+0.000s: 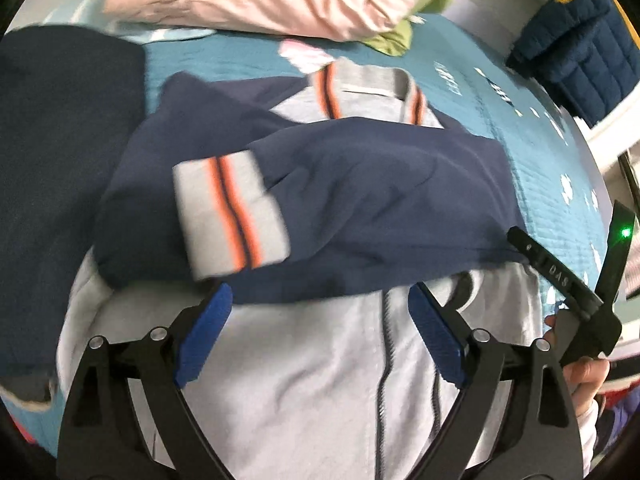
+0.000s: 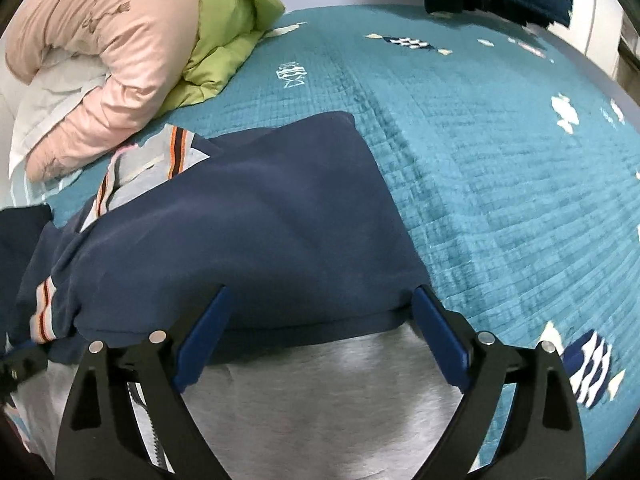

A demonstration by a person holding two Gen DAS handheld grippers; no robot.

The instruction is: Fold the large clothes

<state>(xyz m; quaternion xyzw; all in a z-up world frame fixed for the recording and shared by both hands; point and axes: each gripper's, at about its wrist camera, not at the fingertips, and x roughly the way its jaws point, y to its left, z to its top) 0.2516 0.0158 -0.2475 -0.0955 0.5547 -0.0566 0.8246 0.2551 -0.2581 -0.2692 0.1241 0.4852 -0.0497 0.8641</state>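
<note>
While both sets of jaws stand apart and empty, the grey-and-navy jacket [image 1: 320,208] lies on the teal quilt [image 2: 500,168] just beyond the left gripper [image 1: 320,300] and right gripper [image 2: 320,300], sleeves folded across.

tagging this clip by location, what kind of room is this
Most likely a bedroom: the grey-and-navy jacket lies on a bed with a teal quilted bedspread, and pink bedding and a green quilt are piled at its far end.
</note>
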